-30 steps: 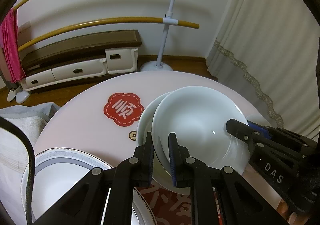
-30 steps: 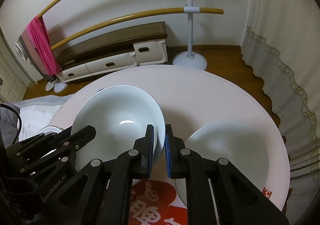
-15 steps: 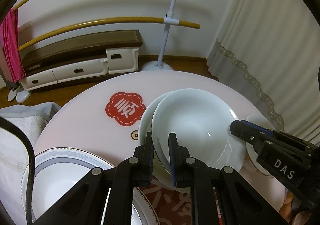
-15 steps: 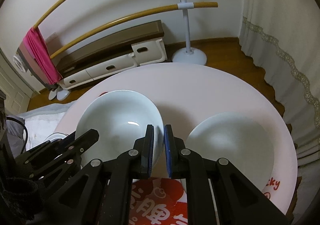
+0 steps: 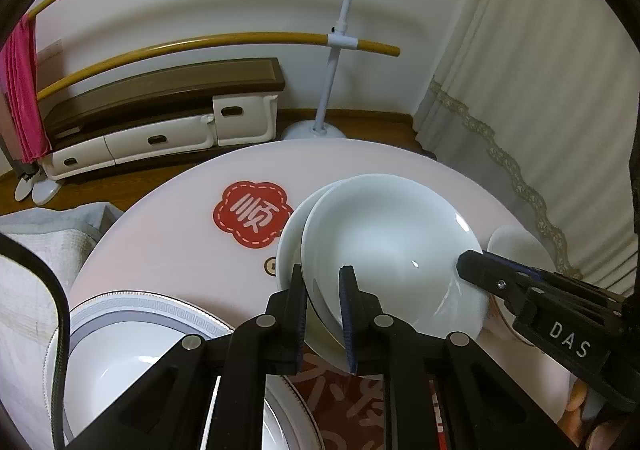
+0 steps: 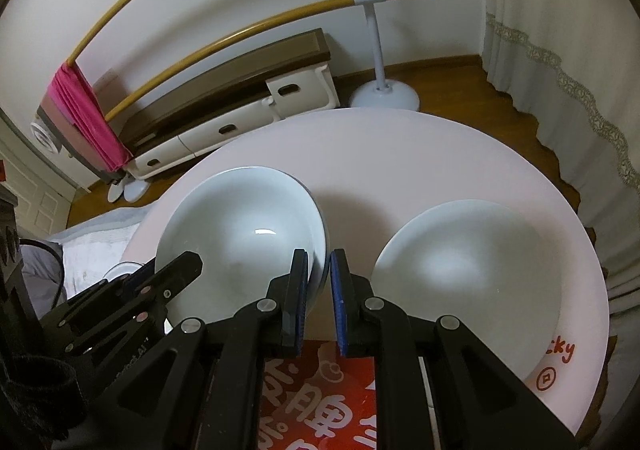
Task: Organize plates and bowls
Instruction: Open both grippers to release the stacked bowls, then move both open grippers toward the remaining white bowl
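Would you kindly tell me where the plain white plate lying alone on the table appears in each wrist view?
Left wrist: plain white plate at right edge, mostly hidden behind the right tool.
Right wrist: plate fully visible, right of centre.
Shared landmark: stacked white bowls.

Your left tool [image 5: 323, 314] is covering the near rim of the top white bowl [image 5: 384, 246]. That bowl is hiding most of the bowl under it [image 5: 290, 238]. The patterned plate [image 5: 132, 334] is running off the bottom edge. The small white dish [image 5: 516, 246] is sitting half behind your right tool [image 5: 470, 266].
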`<state>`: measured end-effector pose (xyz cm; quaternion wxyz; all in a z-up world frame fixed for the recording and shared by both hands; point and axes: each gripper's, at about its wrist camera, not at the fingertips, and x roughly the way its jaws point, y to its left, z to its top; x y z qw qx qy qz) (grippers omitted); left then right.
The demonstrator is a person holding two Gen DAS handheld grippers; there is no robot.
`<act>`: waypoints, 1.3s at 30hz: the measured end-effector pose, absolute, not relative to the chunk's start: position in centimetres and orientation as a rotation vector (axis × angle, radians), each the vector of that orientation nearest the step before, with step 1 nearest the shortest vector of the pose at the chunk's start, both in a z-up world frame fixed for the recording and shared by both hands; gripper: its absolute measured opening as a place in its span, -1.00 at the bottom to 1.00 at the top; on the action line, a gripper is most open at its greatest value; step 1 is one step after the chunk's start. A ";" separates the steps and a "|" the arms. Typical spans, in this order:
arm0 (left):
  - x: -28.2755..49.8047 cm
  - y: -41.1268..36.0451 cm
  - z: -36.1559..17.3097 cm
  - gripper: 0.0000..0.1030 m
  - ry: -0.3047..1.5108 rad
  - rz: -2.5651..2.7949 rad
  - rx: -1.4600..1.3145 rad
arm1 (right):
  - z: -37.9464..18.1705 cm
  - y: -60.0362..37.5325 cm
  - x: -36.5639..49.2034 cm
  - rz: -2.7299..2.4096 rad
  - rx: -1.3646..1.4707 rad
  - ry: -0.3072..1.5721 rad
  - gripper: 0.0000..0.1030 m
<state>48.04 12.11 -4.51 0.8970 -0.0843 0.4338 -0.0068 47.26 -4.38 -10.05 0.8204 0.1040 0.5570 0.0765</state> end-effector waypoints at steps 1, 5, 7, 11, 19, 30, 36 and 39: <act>48.0 12.1 -4.5 -0.74 0.898 -0.013 -0.173 | -10.1 -4.4 47.2 0.161 0.223 1.187 -0.75; 47.7 12.1 -4.2 -0.71 0.898 -0.013 -0.181 | -10.0 -4.4 47.2 0.162 0.226 1.188 -0.75; 47.6 12.1 -4.0 -0.69 0.893 -0.010 -0.185 | -10.1 -4.5 47.3 0.163 0.233 1.190 -0.75; 47.3 12.4 -3.7 -0.66 0.892 -0.001 -0.197 | -10.1 -4.5 47.5 0.161 0.239 1.191 -0.74; 46.3 12.5 -2.9 -0.26 0.875 0.027 -0.190 | -10.0 -4.1 47.6 0.147 0.229 1.192 -0.71; 44.2 12.4 -1.6 -0.18 0.867 0.063 -0.197 | -9.7 -3.7 47.4 0.149 0.233 1.200 -0.61; 41.5 12.0 -0.1 0.07 0.803 0.099 -0.198 | -8.0 -4.2 46.4 0.184 0.217 1.161 -0.10; 39.6 11.2 0.8 0.28 0.758 0.113 -0.204 | -6.8 -4.8 45.4 0.215 0.210 1.132 0.17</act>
